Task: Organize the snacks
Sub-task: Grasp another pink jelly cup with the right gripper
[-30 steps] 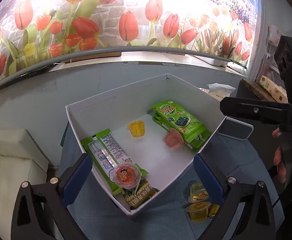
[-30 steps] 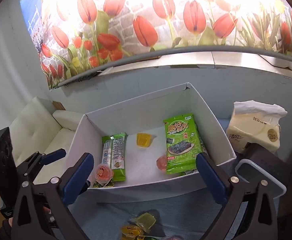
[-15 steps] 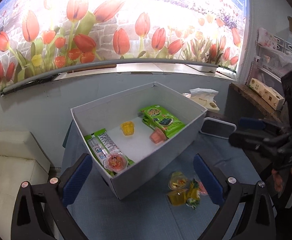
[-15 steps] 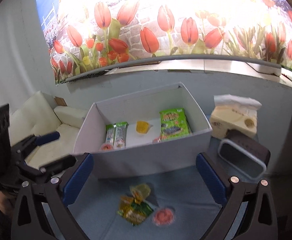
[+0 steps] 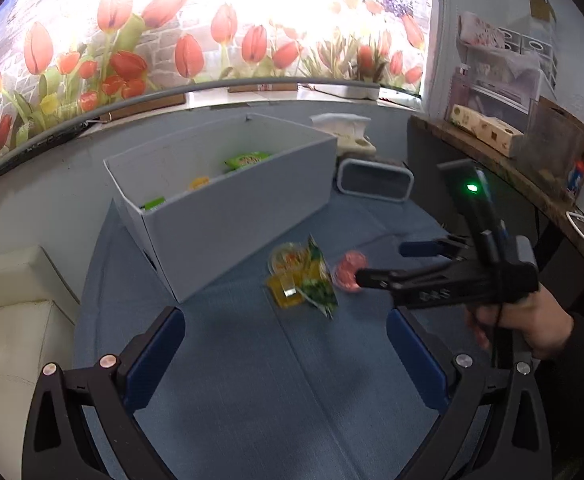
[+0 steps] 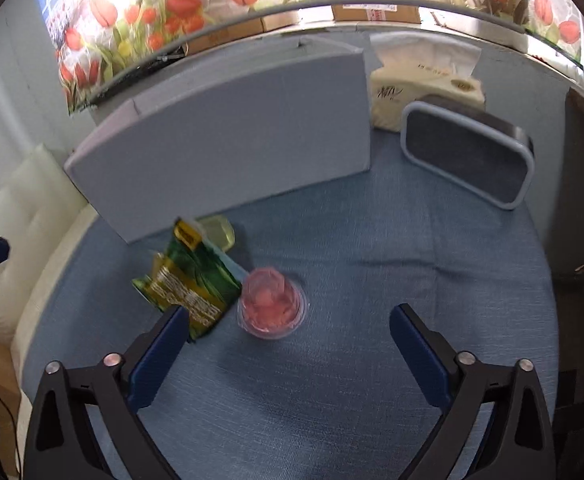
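Note:
A white box (image 5: 232, 216) stands on the blue table and holds green packets and a yellow jelly cup. It also shows in the right wrist view (image 6: 228, 136). In front of it lie a pink jelly cup (image 6: 272, 302), a green and gold snack packet (image 6: 192, 280) and a yellow jelly cup (image 6: 218, 232). The same pile shows in the left wrist view, with the packet (image 5: 315, 280) beside the pink cup (image 5: 347, 272). My right gripper (image 6: 286, 342) is open and empty, low over the pink cup. My left gripper (image 5: 286, 348) is open and empty, short of the pile.
A tissue box (image 6: 423, 80) and a grey speaker (image 6: 467, 156) stand right of the white box. A white sofa (image 5: 8, 320) lies left of the table. A cluttered wooden shelf (image 5: 531, 152) runs along the right. The blue cloth (image 5: 272, 400) covers the table.
Both grippers have pulled back from the box and dropped lower. The right gripper has moved down close to the pink cup on the cloth. Both stay open.

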`<state>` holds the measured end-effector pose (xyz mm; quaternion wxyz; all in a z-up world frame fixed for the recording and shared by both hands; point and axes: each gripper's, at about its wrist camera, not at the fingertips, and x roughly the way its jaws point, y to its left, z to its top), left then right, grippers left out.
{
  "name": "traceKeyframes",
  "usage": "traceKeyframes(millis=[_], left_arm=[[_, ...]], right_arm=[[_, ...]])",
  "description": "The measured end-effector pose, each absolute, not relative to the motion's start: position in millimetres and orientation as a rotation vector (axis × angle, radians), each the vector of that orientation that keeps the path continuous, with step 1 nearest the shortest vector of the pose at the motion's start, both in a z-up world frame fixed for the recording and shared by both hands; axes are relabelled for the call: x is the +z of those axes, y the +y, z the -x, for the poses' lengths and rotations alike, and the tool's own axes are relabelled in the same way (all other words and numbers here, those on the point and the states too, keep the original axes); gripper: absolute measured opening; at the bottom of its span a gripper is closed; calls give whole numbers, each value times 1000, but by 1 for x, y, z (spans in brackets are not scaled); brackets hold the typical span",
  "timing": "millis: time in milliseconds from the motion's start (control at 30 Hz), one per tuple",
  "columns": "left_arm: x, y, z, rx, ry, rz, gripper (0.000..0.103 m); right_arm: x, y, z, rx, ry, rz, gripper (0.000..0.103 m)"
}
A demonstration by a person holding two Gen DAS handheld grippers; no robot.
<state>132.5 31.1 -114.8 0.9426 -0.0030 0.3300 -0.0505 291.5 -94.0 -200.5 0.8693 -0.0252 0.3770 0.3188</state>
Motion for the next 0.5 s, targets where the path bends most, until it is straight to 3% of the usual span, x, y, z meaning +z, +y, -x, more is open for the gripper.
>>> traceKeyframes(millis=[67,200,300,500], left_arm=[[-120,32,-129,-107,686,30,103],[-130,37,-125,-104,701,78,103],[-135,40,-124,-97,710,94,103],[-142,41,-133,-86,719,96,103]], right_arm=[[-207,-89,-295,657,809,62,74],[-213,-77,-301,663,820,92,63],[-212,-71,-306,690,812,86,42],[-206,-74,-303,740,787,53,39]])
